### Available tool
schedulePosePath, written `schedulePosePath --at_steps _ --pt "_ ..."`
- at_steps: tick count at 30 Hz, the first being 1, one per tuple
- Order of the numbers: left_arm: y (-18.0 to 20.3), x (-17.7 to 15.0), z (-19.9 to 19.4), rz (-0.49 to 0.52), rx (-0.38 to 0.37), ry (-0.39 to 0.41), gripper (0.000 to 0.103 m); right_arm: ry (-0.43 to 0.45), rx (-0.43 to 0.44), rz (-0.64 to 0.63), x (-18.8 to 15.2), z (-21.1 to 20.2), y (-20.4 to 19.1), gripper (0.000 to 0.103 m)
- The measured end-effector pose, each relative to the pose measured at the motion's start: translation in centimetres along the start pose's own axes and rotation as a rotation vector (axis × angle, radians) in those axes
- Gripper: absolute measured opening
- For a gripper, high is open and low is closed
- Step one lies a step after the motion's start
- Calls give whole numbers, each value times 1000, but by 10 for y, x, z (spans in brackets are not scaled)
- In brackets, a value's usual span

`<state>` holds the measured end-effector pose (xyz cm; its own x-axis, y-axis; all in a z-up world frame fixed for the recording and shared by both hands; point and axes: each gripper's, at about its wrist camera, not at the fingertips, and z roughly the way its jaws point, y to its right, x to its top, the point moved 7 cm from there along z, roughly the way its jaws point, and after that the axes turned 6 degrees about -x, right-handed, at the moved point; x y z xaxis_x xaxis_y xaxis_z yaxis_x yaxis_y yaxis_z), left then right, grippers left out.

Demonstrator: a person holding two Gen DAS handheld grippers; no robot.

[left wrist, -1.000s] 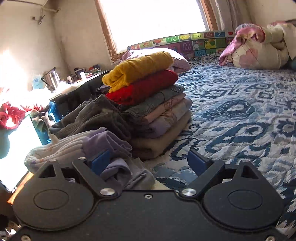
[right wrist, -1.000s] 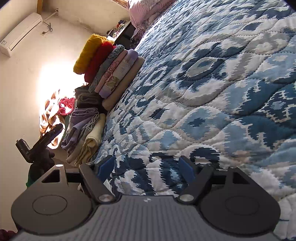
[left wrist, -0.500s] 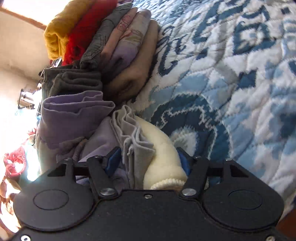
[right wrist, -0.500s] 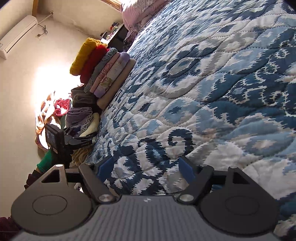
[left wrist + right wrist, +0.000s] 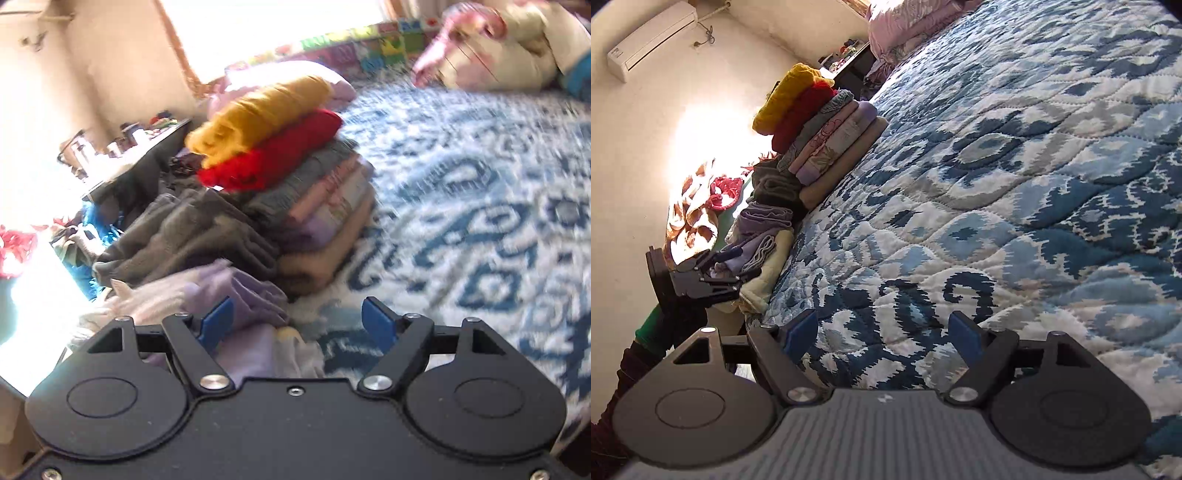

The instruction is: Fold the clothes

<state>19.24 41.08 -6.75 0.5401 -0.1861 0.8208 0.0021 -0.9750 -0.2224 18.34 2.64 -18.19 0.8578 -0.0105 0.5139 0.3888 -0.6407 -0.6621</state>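
A stack of folded clothes point(image 5: 295, 192), yellow on top, then red, grey, pink, lilac and tan, stands at the bed's left edge; it also shows in the right wrist view point(image 5: 820, 140). In front of it lie folded grey clothes point(image 5: 192, 236) and a low pile of lilac and cream clothes point(image 5: 236, 295), seen also in the right wrist view point(image 5: 761, 243). My left gripper point(image 5: 297, 321) is open and empty just above that low pile; it shows in the right wrist view point(image 5: 729, 266). My right gripper point(image 5: 882, 332) is open and empty over the blue patterned quilt point(image 5: 1015, 192).
A bundle of pink and cream bedding point(image 5: 498, 48) lies at the bed's far end by a colourful mat point(image 5: 369, 44). A dark side table point(image 5: 136, 162) with small items stands left of the bed. An air conditioner point(image 5: 650, 37) hangs on the wall.
My left gripper has lifted off the lilac and cream pile, opened wider and tilted back up to level. My right gripper has shifted only slightly over the quilt.
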Motion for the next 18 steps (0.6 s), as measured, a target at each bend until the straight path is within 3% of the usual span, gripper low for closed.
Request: schedulePosePath --at_steps 5,9,12,13,14,15,18 --pt "-99 70 42 -352 96 154 76 -2 -69 -140 -2 8 9 82" --pt "-148 109 103 -489 190 187 72 15 -53 -140 -8 12 21 83" --pt "-164 112 158 -526 215 82 72 38 -17 -122 -9 9 26 82" --pt "-166 105 179 -518 220 14 72 38 -13 -126 -10 10 26 82" --pt "-163 92 202 -487 210 -103 72 39 -7 -127 -10 10 26 82" --pt "-156 73 222 -443 170 -235 73 43 -1 -126 -10 10 27 83" --pt "-140 27 231 -384 17 -426 72 54 20 -118 -10 10 29 83"
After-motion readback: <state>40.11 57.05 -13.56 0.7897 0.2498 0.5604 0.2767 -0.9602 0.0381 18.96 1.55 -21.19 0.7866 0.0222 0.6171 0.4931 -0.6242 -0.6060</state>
